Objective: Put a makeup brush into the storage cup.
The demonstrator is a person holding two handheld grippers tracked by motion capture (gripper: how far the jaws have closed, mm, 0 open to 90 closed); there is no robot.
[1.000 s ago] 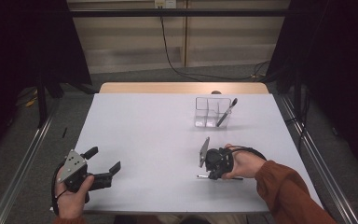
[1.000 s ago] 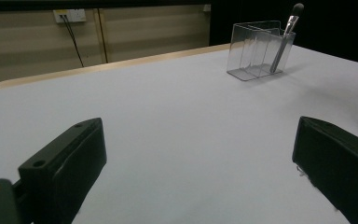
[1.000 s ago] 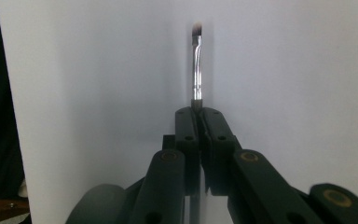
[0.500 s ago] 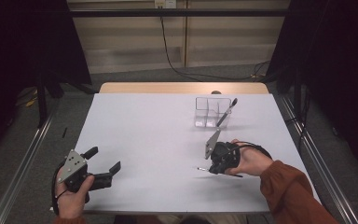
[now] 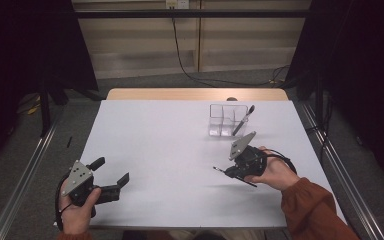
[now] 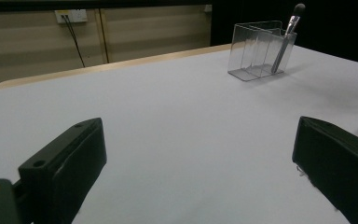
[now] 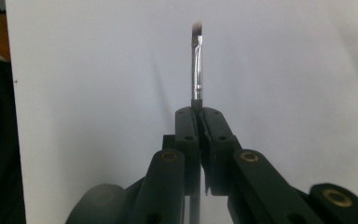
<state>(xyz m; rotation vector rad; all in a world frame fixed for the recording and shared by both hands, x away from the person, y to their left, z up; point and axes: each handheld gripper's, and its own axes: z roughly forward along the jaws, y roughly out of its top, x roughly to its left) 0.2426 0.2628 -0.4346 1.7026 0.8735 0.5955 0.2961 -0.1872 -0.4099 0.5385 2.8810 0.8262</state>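
The right hand-held gripper [image 7: 199,114] was clamped on a thin brush [image 7: 196,65], apparently held just above the white counter [image 5: 170,150]; the left hand-held gripper [image 5: 112,176] sat wide open, empty, near the counter's front edge.

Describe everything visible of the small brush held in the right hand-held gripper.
The brush is slim, with a shiny silver metal ferrule and a short, angled tuft of dark bristles at the tip. Its dark thin handle runs back between the shut jaws of the right hand-held gripper, which clamp it just behind the ferrule. In the high view it lies roughly level above the white table, touching nothing else.
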